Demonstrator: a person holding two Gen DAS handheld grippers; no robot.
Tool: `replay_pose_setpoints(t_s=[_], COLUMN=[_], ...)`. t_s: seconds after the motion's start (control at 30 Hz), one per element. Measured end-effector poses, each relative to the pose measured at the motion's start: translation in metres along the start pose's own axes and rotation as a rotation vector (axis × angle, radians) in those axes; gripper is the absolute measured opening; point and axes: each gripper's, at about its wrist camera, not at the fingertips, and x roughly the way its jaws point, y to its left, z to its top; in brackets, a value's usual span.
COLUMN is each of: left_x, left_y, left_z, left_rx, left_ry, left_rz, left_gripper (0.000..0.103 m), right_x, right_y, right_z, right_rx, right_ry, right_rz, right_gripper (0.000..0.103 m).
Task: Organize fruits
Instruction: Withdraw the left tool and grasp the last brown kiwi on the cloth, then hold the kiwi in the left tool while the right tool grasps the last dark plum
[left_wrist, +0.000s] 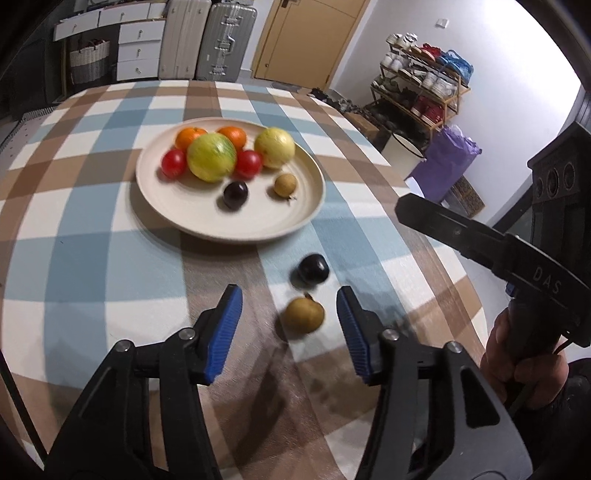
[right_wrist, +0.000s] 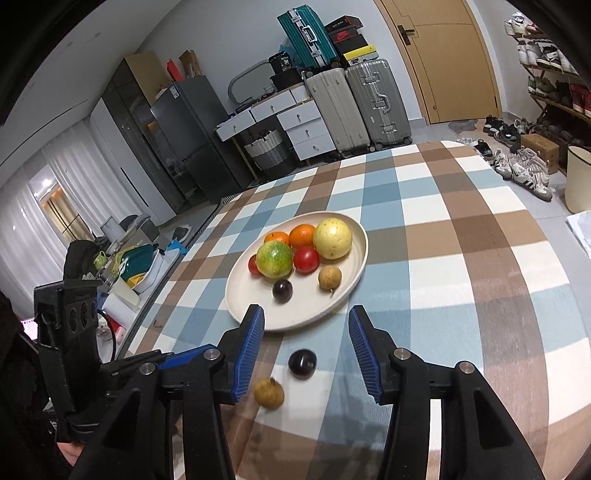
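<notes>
Nearest to me, my left gripper (left_wrist: 290, 325) hangs low over the checked tablecloth (left_wrist: 92, 258) with its blue-padded jaws spread wide and nothing in them; a brown longan (left_wrist: 303, 314) lies on the cloth between the pads, closer to the right one, touching neither. Just past it sits a dark plum (left_wrist: 313, 271), apart from the longan and just short of the plate. My right gripper (right_wrist: 306, 354) is tilted down toward the same spot, jaws equally wide and empty, with the plum (right_wrist: 302, 363) lying between its pads and the longan (right_wrist: 269, 393) beside the left pad. In the left wrist view I see my right hand (left_wrist: 517, 365) wrapped round the handle of the right tool at the table's right edge, its black arm slanting up over the cloth. Beyond the two loose fruits is the cream plate (left_wrist: 177, 218), its near rim a short way from the plum, with bare cloth on both sides. On it, front to back: a second plum (left_wrist: 235, 195) and a second longan (left_wrist: 285, 185) standing apart, then two red tomatoes (left_wrist: 173, 163) flanking a green-yellow round fruit (left_wrist: 211, 157), a yellow round fruit (left_wrist: 274, 147) near the right rim, and two oranges (left_wrist: 190, 137) at the back. Past the plate the cloth runs bare to the far table edge; behind that stand suitcases (right_wrist: 376, 103) and a wooden door (right_wrist: 439, 55).
</notes>
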Motion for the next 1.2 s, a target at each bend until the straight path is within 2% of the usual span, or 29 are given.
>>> replay_pose_setpoints(t_s=[0.07,0.2,0.47,0.63,0.77,0.87,0.93,1.0,1.2], left_x=[0.004,0.012,0.025,0.028,0.031,0.032,0.031,0.029,0.027], left_y=[-0.004,-0.009,-0.011,-0.011,-0.011,-0.010,-0.010,-0.011,-0.010], left_z=[-0.005,-0.011,-0.014,-0.014,-0.014,-0.015,-0.015,-0.015,-0.013], left_rx=[0.008,0.018,0.020,0.021,0.023,0.020,0.025,0.031,0.047], left_ry=[0.014,0.038,0.058,0.063,0.079,0.081,0.073,0.068,0.046], left_rz=[-0.001,0.004,0.003,-0.016,-0.029,-0.038,-0.050,-0.060,-0.084], left_gripper=[0.059,0.059,0.059,0.043,0.040,0.034,0.024,0.019,0.013], right_x=[-0.001,-0.003,-0.008,-0.009,-0.008,-0.007,-0.006,-0.006,-0.002], right_y=[0.001,0.002,0.003,-0.002,-0.004,-0.005,-0.005,-0.005,-0.007], right_z=[-0.004,-0.013,-0.020,-0.021,-0.022,-0.023,-0.023,-0.023,-0.025], right_rx=[-0.003,0.000,0.005,0.019,0.027,0.030,0.029,0.031,0.034], right_ry=[0.004,0.008,0.011,0.011,0.014,0.018,0.020,0.022,0.036], right_rz=[-0.001,0.000,0.008,0.007,0.007,0.009,0.011,0.010,0.006], right_gripper=[0.051,0.061,0.063,0.063,0.063,0.063,0.063,0.063,0.063])
